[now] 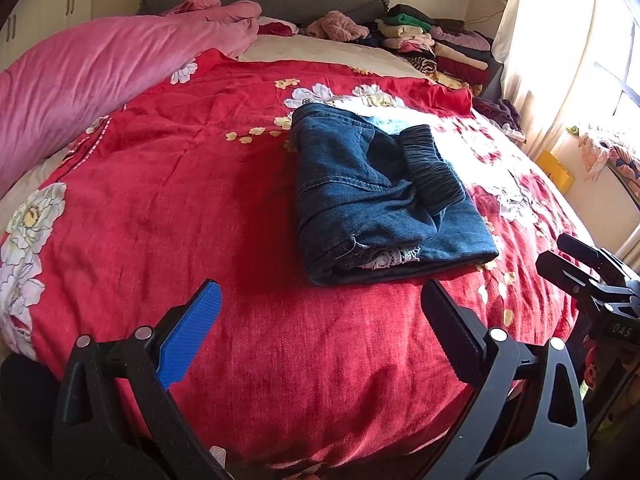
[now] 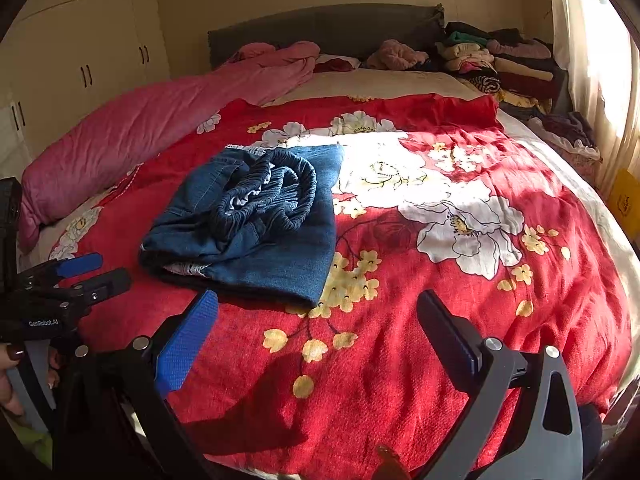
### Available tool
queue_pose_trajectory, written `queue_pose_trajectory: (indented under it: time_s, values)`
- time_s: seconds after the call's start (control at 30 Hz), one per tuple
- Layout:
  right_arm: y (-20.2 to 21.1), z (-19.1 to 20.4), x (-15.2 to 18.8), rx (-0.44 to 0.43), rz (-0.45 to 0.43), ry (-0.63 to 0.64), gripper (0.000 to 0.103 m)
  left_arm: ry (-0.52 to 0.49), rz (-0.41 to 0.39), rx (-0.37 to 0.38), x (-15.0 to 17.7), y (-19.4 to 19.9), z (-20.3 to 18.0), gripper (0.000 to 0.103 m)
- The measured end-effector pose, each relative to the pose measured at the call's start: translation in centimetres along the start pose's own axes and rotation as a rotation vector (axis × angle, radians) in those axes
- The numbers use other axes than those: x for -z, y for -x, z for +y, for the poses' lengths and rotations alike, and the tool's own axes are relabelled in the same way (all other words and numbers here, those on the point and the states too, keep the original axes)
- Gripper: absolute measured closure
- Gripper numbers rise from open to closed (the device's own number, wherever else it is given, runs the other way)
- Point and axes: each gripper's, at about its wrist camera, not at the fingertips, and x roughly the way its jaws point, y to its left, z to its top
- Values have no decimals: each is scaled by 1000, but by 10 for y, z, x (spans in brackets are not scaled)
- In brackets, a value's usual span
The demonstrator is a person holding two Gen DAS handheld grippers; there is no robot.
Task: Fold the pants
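Folded jeans lay on the red flowered bedspread, and both grippers hung empty near them.

The pink quilt (image 1: 80, 80) lay far off to the left of the left gripper (image 1: 320, 320), along the bed's side. That gripper's jaws were spread wide with nothing between them. The folded blue jeans (image 1: 376, 200) sat just ahead of those jaws, a bit toward the right finger, with the stretchy waistband on top. The right gripper (image 2: 316, 328) was also spread wide and held nothing, and the jeans lay ahead of its left finger. The red bedspread (image 2: 440, 340) was under both. A pile of folded clothes (image 1: 440, 48) sat far ahead on the right, by the headboard.
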Motion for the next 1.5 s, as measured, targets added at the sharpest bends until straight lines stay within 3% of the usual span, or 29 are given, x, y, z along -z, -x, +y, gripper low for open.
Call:
queue_pose_trajectory:
  time_s: [1.5]
  values:
    - [1, 0, 2, 5, 3, -2, 4, 4, 11, -39, -1, 5, 2, 9]
